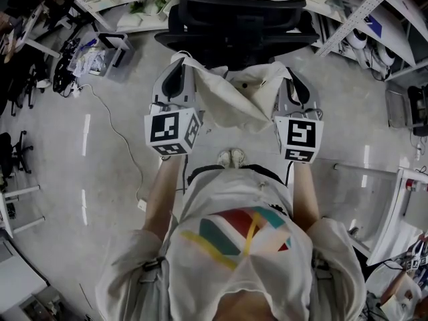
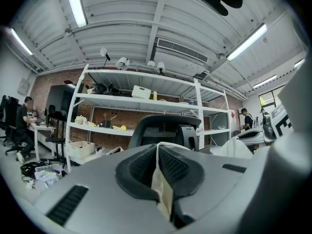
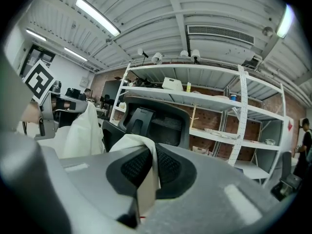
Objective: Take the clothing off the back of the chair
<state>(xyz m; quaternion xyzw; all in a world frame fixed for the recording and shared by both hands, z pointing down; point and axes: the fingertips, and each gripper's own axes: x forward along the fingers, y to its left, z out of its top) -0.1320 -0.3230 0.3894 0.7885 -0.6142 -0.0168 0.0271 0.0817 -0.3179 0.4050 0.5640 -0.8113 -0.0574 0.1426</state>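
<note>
My left gripper point(image 1: 178, 72) and right gripper point(image 1: 295, 85) each have jaws clamped on soft, creased white clothing point(image 1: 234, 102) — slack between them, near the black chair point(image 1: 234, 19).

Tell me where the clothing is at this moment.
In the head view the clothing hangs mid-frame, one corner pinched in the left tongs and one in the right tongs, just in front of the black chair.

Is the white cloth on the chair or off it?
Off. The white clothing hangs between the left gripper and right gripper, both shut on it, and the chair back behind looks bare.
</note>
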